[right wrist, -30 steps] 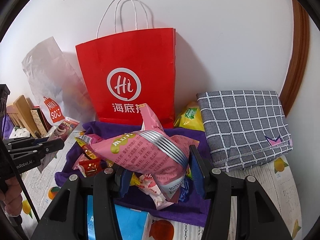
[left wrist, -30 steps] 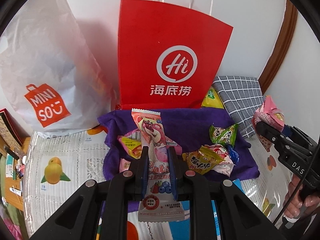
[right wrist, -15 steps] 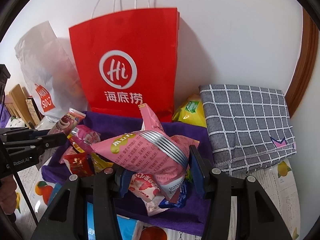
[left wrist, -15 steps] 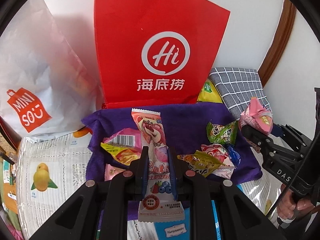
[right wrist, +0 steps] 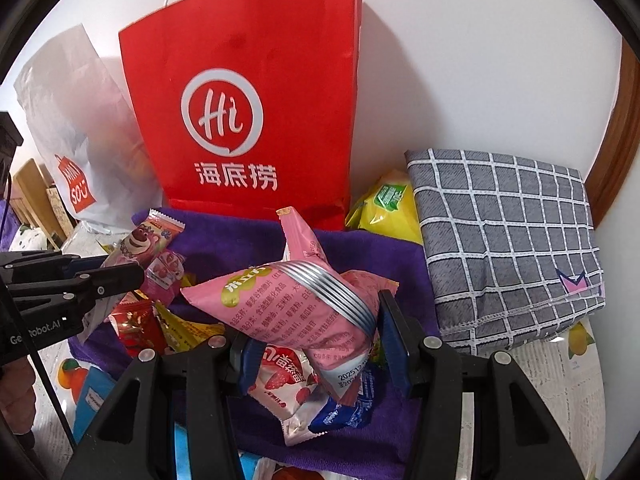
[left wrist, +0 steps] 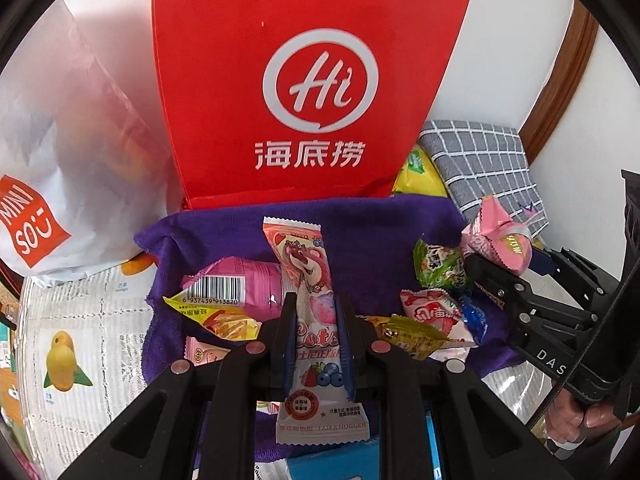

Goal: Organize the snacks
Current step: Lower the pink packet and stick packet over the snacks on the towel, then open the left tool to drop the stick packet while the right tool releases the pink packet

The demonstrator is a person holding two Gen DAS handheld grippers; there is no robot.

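My left gripper is shut on a long pink bear-print snack packet, held upright over the purple cloth. My right gripper is shut on a puffy pink snack bag with silver stripes; it also shows in the left wrist view. Several loose snack packets lie on the cloth. A red paper bag with a white "Hi" logo stands right behind the cloth, also in the right wrist view.
A white Miniso plastic bag stands left of the red bag. A yellow snack bag and a folded grey checked cloth lie to the right. The fruit-print table cover lies underneath. A wall is behind.
Both grippers have moved forward toward the red bag with their packets still held; the bag now looks larger and closer in both views.
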